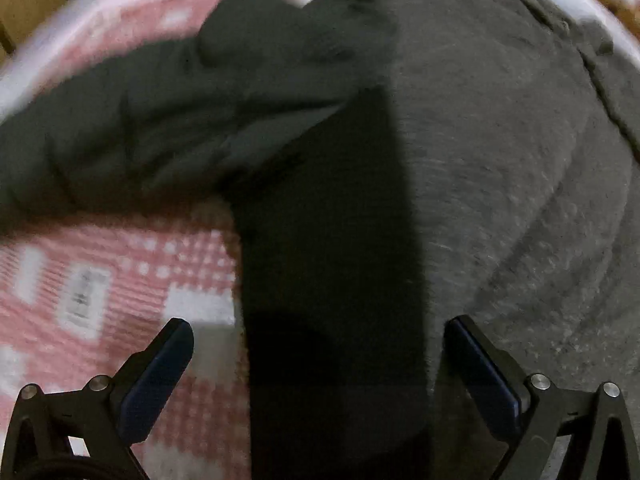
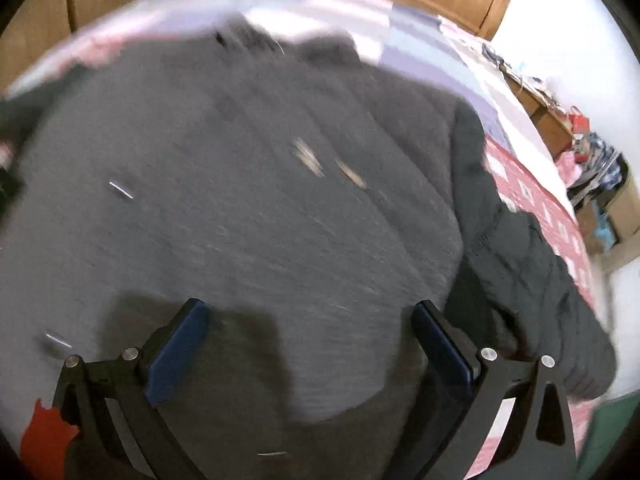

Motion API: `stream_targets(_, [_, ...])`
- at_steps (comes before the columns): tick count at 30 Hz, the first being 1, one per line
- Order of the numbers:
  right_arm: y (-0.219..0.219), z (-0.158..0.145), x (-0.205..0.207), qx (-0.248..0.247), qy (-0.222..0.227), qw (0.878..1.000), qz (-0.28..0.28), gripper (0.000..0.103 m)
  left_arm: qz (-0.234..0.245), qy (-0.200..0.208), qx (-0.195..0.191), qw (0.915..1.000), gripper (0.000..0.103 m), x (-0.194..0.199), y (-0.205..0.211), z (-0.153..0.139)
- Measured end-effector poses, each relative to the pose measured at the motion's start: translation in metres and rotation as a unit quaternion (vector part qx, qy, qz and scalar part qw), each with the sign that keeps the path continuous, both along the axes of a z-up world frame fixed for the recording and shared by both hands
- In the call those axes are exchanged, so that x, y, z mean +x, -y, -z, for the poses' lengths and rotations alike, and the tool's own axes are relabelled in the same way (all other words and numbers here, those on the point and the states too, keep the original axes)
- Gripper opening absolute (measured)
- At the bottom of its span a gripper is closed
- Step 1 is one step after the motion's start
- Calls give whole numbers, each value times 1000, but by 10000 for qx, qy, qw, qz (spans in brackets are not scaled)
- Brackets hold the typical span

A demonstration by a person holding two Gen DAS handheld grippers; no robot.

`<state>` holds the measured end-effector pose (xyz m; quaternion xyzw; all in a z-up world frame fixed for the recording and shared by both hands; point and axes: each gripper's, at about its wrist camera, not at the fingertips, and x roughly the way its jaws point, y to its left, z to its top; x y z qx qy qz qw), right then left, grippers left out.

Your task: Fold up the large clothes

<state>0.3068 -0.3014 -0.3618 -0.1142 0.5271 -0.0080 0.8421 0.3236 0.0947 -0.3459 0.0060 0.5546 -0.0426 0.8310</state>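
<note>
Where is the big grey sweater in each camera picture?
Left wrist view: the grey sweater fills the right half, with one sleeve stretching to the left edge.
Right wrist view: the grey sweater fills the middle, with one sleeve hanging at the right.
Shared landmark: the pink checked blanket underneath it.

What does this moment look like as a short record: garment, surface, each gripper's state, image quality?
garment: dark grey fleece top, spread flat, one sleeve lying out to the side
surface: pink and white checked bedcover
left gripper: open, holding nothing, over the garment's edge
right gripper: open, holding nothing, over the garment's body
fold progress: none visible
image quality: motion blur in both views
</note>
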Motion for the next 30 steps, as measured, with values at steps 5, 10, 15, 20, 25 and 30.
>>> stream_targets(5, [108,0,-23,433,-9,9904,1315,103,60,344,138,9993,103,-15,-22,-9])
stream_targets(10, [79,-21,-13,-19,346,9935,1086,103,-16,800,440,9958,103,-17,5,-34])
stream_targets(15, [2,-29,22,397,595,9972,195,103,196,855,360,9955,103,5,42,-35])
stream_targets(20, [26,5,38,75,125,9993,338,103,-266,380,273,9986,103,16,-1,-8])
stream_targets(25, [126,-8,12,83,257,9845,1735,103,-246,598,510,9966,103,3,-11,-18])
stream_targets(30, [102,-22,-17,132,502,9908,1248,103,6,961,382,9946,103,3,49,-42])
